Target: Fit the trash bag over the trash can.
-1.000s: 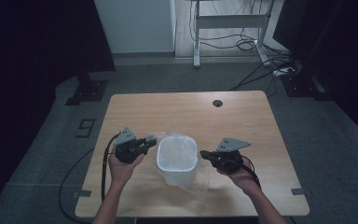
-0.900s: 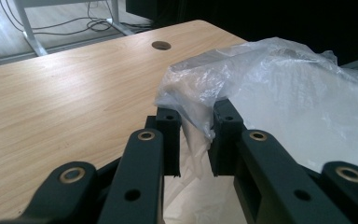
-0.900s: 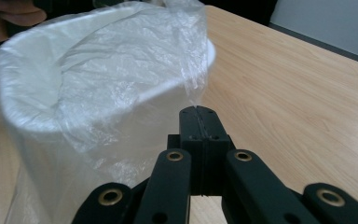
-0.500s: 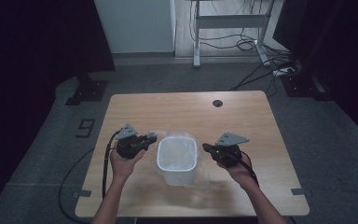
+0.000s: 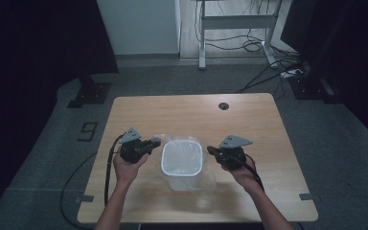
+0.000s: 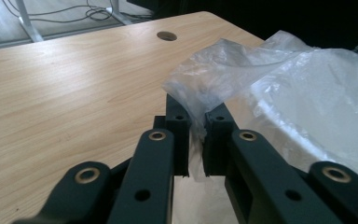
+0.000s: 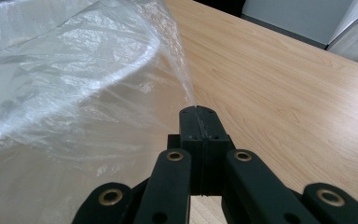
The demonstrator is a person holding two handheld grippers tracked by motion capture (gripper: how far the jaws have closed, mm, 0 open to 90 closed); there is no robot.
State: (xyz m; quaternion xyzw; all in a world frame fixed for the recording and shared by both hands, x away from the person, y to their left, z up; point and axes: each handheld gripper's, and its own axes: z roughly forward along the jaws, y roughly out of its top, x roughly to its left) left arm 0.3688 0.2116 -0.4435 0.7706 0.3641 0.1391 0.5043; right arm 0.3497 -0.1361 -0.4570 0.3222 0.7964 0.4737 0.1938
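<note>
Both hands have drawn slightly outward from the bin over the last second, and the left gripper (image 6: 196, 123) has just been closing its jaws, with a fold of clear plastic bag (image 6: 279, 79) caught between them. Its pads now pinch that film, a thin gap still showing between the two black fingers (image 6: 177, 126). On the other side the right gripper (image 7: 199, 116) is clenched tight on the opposite edge of the bag, jaws meeting flush with the film running out from their tips.

A white rectangular bin (image 5: 181, 162) stands upright near the front middle of the wooden worktop (image 5: 191, 115), between the two grippers. The bag lines it, its loose rim spilling over the bin's mouth and stretched toward each gripper. Nothing else can be made out inside the bin.

Behind the bin the worktop lies bare up to a round cable hole (image 5: 224, 106) near its far edge. Each gripper has open wood on its outer side, well clear of the side edges.
</note>
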